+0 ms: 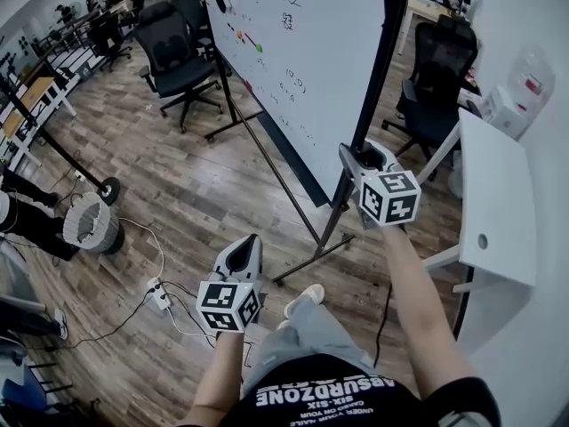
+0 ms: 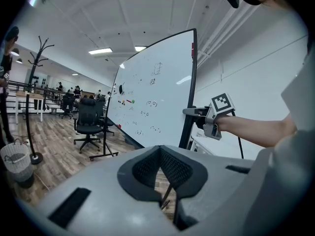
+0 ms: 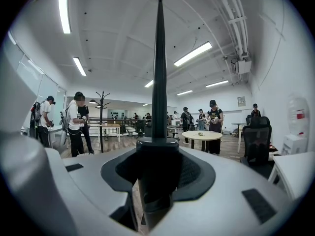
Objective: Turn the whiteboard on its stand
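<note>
So the right gripper (image 1: 354, 164) is pinching the black side post (image 1: 382, 78) of the whiteboard (image 1: 302, 52), low on the board's right edge. In the right gripper view the post fills the gap between the jaws. The left gripper (image 1: 246, 245) hangs well off the board, back by the person, jaws pressed together on nothing. My take: keep that pinch firm, swing the edge in a slow arc, and watch the stand's foot (image 1: 311, 258) so it doesn't skate on the wood floor (image 1: 196, 185).
</note>
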Tool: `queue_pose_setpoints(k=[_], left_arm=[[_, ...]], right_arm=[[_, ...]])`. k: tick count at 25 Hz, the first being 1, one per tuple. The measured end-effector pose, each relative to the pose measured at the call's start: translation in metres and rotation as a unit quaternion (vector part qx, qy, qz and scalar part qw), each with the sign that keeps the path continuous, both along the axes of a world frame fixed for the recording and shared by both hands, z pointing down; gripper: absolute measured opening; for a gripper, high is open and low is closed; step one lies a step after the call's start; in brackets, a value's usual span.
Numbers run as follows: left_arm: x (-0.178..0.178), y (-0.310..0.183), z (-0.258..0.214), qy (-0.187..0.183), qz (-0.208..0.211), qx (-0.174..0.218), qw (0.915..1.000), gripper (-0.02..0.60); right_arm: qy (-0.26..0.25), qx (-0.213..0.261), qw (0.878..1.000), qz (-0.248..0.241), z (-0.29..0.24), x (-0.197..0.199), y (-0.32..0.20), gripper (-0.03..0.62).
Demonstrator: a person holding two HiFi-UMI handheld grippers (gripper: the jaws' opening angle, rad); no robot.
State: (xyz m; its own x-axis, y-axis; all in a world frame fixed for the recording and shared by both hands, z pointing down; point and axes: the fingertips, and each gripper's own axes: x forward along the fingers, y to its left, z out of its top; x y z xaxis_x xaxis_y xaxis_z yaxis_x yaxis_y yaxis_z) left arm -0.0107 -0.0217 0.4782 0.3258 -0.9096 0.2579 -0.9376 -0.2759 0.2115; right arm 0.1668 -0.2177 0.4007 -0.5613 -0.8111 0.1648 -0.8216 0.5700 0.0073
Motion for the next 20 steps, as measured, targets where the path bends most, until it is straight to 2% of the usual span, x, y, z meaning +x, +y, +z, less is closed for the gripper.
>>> queue_pose_setpoints(k=[20], left_arm=[[0.022,0.024,-0.010,-0.001,0.010,0.004,0.9999,0.006]], right_arm=[[-0.012,0.013,1.000,-0.003,-0.008,0.046,0.063,0.166]])
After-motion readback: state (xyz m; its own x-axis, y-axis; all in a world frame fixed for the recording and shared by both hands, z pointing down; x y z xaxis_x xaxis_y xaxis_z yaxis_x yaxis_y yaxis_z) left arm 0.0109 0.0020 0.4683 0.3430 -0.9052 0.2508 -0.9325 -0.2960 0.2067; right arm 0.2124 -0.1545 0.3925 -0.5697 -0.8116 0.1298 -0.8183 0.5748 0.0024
